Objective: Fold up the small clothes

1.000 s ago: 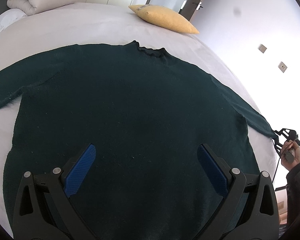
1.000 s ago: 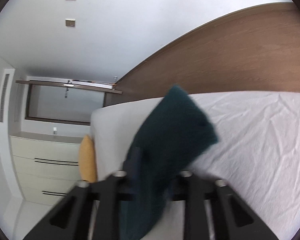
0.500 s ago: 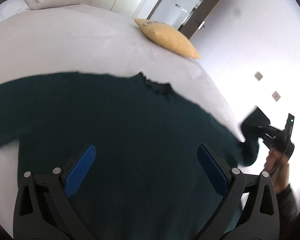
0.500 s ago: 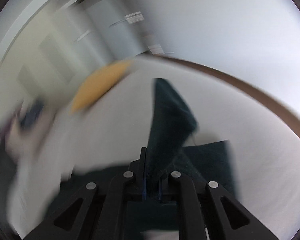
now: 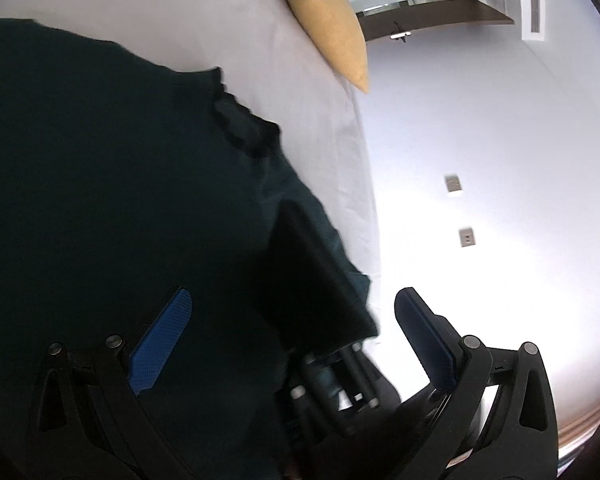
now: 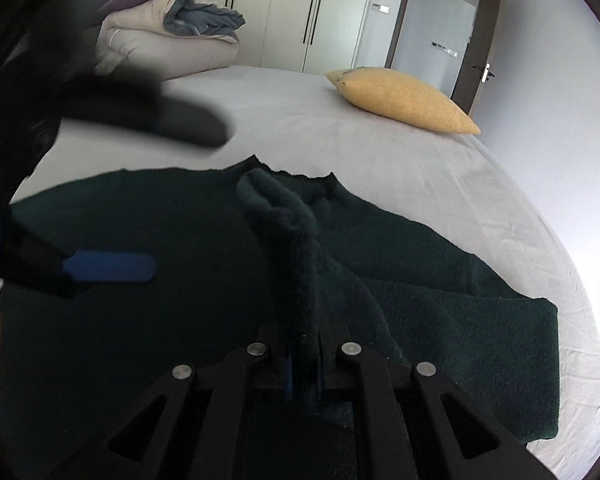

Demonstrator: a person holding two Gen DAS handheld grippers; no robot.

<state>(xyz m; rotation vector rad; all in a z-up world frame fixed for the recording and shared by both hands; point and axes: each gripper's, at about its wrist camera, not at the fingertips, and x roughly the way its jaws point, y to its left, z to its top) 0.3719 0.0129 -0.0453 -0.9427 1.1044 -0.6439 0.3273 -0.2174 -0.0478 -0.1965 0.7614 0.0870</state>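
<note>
A dark green sweater [image 6: 132, 280] lies flat on the white bed [image 6: 400, 168], collar [image 6: 320, 184] toward the far side. My right gripper [image 6: 303, 364] is shut on the cuff of the right sleeve [image 6: 292, 248], which stands up from the jaws over the sweater's body. The sleeve's lower part [image 6: 480, 332] lies doubled over on the right side. My left gripper [image 5: 296, 320] is open above the sweater's right shoulder, with nothing between its blue pads [image 5: 162, 340]. In the left wrist view the right gripper [image 5: 332, 376] and held sleeve [image 5: 312, 280] sit between those pads.
A yellow pillow [image 6: 404, 96] lies at the bed's far right corner. A folded duvet [image 6: 168, 44] is piled at the far left before white wardrobe doors [image 6: 312, 8]. The bed's right edge [image 5: 364, 184] meets a white wall with two switch plates [image 5: 466, 237].
My right gripper swung the sleeve from beyond the bed's right edge in over the sweater's body, rolling as it went. The left gripper moved right and rolled, still open.
</note>
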